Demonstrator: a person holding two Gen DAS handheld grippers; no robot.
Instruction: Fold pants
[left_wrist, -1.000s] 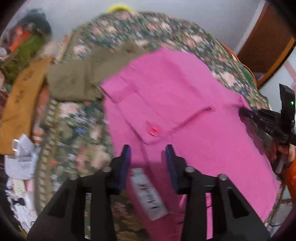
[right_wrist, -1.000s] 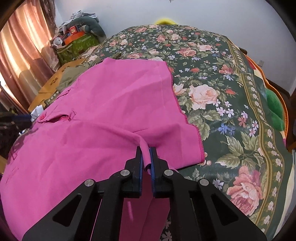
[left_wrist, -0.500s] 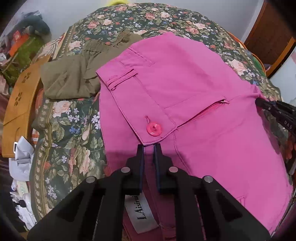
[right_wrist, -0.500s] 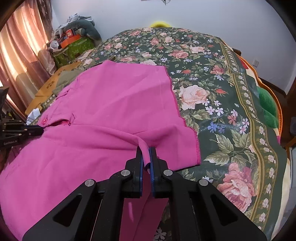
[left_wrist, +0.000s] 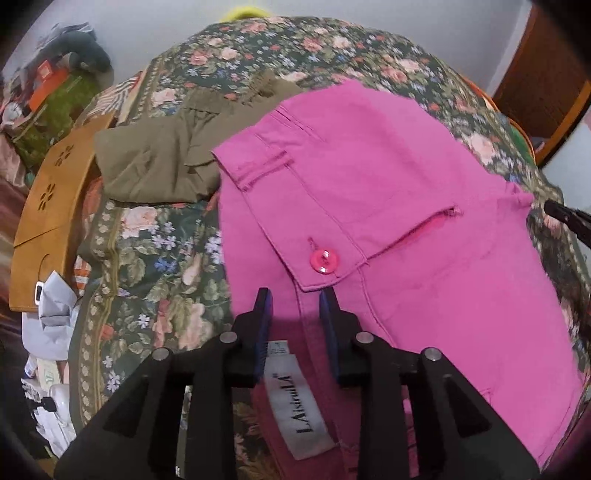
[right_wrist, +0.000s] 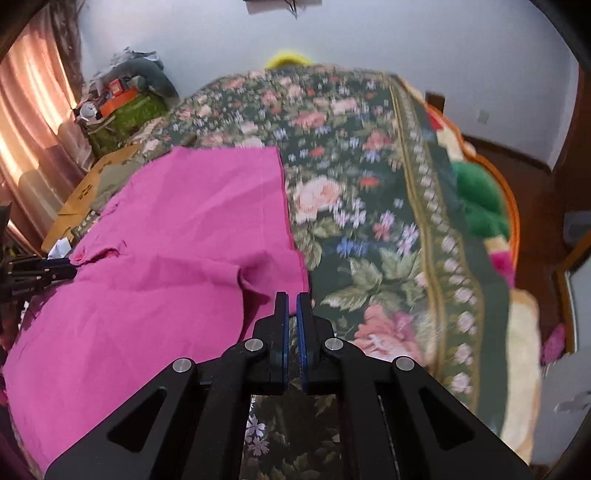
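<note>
Pink pants (left_wrist: 406, 206) lie folded on the floral bedspread, waistband toward me, with a pink button (left_wrist: 324, 260) and a white label (left_wrist: 303, 413). My left gripper (left_wrist: 295, 301) is open and empty, just above the waistband below the button. The pants also fill the left of the right wrist view (right_wrist: 166, 251). My right gripper (right_wrist: 290, 301) has its jaws nearly together with no cloth between them, at the pants' near right edge. The left gripper's tip shows at the far left of that view (right_wrist: 55, 269).
Olive-green folded pants (left_wrist: 166, 166) lie beyond the pink pants on the left. A tan wooden board (left_wrist: 48, 206) and clutter sit off the bed's left side. The floral bedspread (right_wrist: 369, 229) stretches to the right, with a green cushion (right_wrist: 480, 206) at its edge.
My left gripper, shut half a second ago, has opened and let go of the waistband. My right gripper has let go of the pink fold and moved off to the right.
</note>
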